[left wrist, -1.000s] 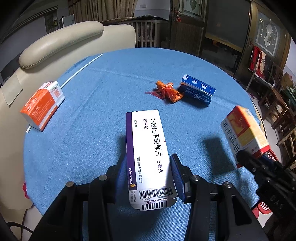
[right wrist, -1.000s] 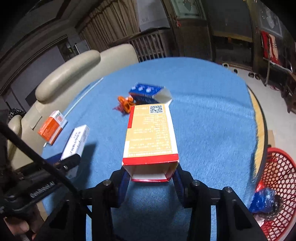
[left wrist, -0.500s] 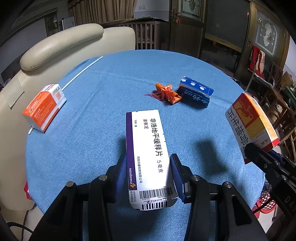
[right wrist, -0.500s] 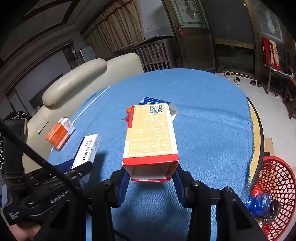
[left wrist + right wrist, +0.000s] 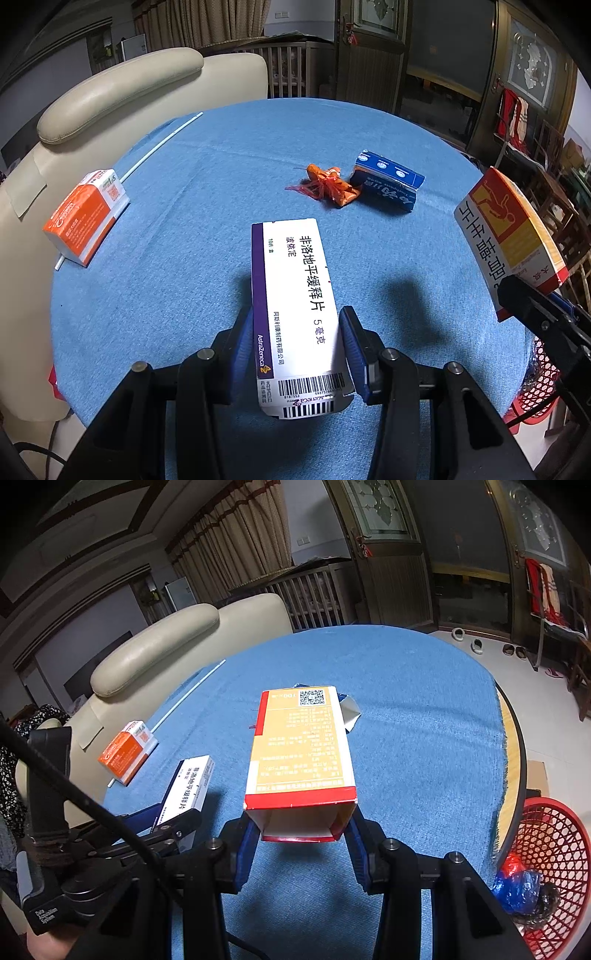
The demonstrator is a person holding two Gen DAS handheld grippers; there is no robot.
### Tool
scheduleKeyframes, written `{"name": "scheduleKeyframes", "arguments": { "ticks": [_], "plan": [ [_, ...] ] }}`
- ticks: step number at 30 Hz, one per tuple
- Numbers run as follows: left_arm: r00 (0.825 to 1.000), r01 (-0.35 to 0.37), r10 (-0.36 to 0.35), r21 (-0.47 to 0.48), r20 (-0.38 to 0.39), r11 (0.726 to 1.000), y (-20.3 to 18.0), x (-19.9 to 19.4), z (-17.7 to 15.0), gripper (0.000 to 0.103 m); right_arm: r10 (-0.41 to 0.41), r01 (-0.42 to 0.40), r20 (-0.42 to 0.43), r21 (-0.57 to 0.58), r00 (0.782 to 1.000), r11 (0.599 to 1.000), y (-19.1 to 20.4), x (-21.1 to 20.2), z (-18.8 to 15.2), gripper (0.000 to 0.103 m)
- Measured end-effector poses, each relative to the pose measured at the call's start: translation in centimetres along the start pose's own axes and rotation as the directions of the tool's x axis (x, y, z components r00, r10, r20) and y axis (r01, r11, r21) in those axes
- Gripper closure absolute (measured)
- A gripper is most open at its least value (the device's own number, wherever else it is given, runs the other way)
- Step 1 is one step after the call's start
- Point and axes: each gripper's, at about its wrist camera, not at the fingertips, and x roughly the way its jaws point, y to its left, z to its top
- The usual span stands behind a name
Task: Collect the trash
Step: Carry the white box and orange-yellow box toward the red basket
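Note:
My left gripper (image 5: 295,343) is shut on a white and purple medicine box (image 5: 295,295), held above the blue table (image 5: 221,147). My right gripper (image 5: 301,834) is shut on a red and yellow carton (image 5: 301,749) with its near end open, also held above the table. That carton shows at the right of the left wrist view (image 5: 506,236). The white box shows at the left of the right wrist view (image 5: 190,788). A red mesh trash basket (image 5: 550,849) stands on the floor past the table's right edge, with trash in it.
On the table lie an orange and white box (image 5: 85,218), a crumpled orange wrapper (image 5: 325,184), a blue box (image 5: 388,181) and a thin white stick (image 5: 162,144). A beige chair (image 5: 110,99) stands at the table's left.
Both grippers have risen with their boxes. The table and the things on it look farther away. The basket shows more fully in the right wrist view.

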Motion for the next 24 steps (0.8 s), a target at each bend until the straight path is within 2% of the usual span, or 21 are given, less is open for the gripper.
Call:
{"name": "scheduleKeyframes", "arguments": {
  "ticks": [24],
  "plan": [
    [1.000, -0.004, 0.004, 0.062, 0.004, 0.998, -2.4, -0.3, 0.4, 0.055, 0.018, -0.018, 0.030, 0.029, 0.999, 0.999, -1.4, -1.3, 0.0, 0.057]
  ]
}}
